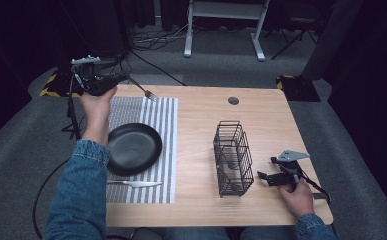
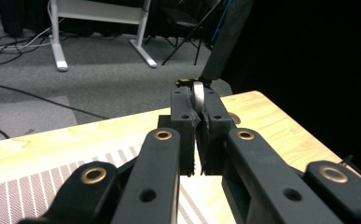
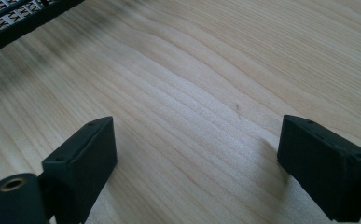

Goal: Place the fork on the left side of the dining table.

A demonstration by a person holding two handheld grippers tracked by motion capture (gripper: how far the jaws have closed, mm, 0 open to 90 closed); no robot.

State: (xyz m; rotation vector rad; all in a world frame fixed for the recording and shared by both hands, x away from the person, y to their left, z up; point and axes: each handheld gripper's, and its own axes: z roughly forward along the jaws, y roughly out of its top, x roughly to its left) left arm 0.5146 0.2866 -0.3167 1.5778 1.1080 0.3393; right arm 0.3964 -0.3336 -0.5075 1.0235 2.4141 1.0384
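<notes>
In the high view the left gripper (image 1: 122,78) is held above the far left corner of the table (image 1: 261,120), clamped on the handle of a fork (image 1: 146,91) whose long axis runs down and toward the right, tines out over the far edge of the striped placemat (image 1: 156,115). The one black plate (image 1: 133,148) lies nearer the person, below the fork; one knife (image 1: 135,184) lies on the mat's near edge, and one wire cutlery basket (image 1: 232,158) stands toward the right, close to the resting right gripper (image 1: 266,177). In the left gripper view the jaws are pressed together on the fork's metal handle (image 2: 198,94). In the right gripper view the jaws stand wide apart over bare wood, the basket's corner (image 3: 15,21) at upper left.
</notes>
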